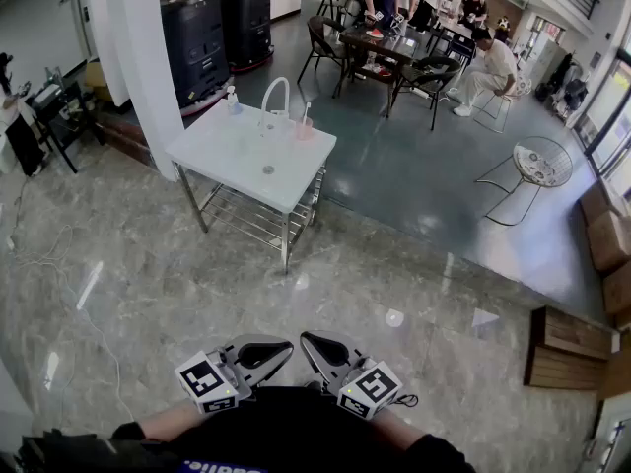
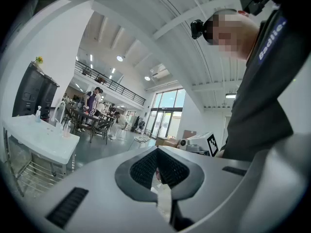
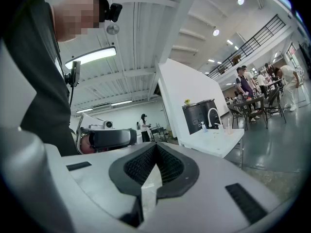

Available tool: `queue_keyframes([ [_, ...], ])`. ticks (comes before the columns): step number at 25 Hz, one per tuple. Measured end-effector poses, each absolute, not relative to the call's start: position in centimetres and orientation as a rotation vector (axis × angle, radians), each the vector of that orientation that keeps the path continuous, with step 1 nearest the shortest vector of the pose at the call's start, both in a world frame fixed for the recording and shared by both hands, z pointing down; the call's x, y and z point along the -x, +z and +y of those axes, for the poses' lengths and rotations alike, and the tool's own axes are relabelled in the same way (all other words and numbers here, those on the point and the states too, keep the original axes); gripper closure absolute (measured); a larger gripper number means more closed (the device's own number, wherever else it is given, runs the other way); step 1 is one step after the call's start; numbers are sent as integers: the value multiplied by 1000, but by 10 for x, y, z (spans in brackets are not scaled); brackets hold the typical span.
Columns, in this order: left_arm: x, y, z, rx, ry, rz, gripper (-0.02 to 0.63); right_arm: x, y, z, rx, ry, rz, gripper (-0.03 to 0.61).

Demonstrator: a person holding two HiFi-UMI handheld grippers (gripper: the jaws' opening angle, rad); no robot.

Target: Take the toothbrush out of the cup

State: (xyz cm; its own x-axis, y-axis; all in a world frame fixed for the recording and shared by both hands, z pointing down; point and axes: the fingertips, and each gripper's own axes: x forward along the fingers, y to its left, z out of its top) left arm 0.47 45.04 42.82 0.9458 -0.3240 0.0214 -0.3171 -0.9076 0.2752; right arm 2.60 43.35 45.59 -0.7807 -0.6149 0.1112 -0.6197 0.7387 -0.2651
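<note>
The toothbrush point(image 1: 307, 112) stands in a pink cup point(image 1: 303, 128) on the white table point(image 1: 237, 161), handle rising roughly upright above the rim. The cup sits at the table's far edge, close to the far right corner, just to the right of the arched white faucet point(image 1: 274, 95). A small soap bottle point(image 1: 233, 100) stands by the far left corner. A round drain point(image 1: 268, 169) shows near the middle of the tabletop, and a wire shelf point(image 1: 251, 217) hangs under it.

Both grippers are well apart from the table, held close to the person's body at the bottom of the head view, over the grey marble floor point(image 1: 148, 284). The left gripper point(image 1: 264, 351) is clenched: in its own view the ribbed pads point(image 2: 146, 166) meet at the tips with nothing between them. The right gripper point(image 1: 325, 351) is clenched too, its pads point(image 3: 141, 164) pressed together and empty (only pale floor shows through the slit behind the tips). Each gripper points about level, toward the table, which appears small and distant in both gripper views, the pink cup just visible on it.

Beyond the table stand two black cabinets point(image 1: 197, 37), and further back people sit around a dark dining table point(image 1: 389, 45). A wire chair point(image 1: 540, 161) stands off to the right.
</note>
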Motion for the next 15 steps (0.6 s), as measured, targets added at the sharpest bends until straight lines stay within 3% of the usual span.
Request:
queue_keyframes([
  [15, -3, 426, 452, -2818, -31, -485, 615, -25, 453, 435, -1031, 455, -2926, 568],
])
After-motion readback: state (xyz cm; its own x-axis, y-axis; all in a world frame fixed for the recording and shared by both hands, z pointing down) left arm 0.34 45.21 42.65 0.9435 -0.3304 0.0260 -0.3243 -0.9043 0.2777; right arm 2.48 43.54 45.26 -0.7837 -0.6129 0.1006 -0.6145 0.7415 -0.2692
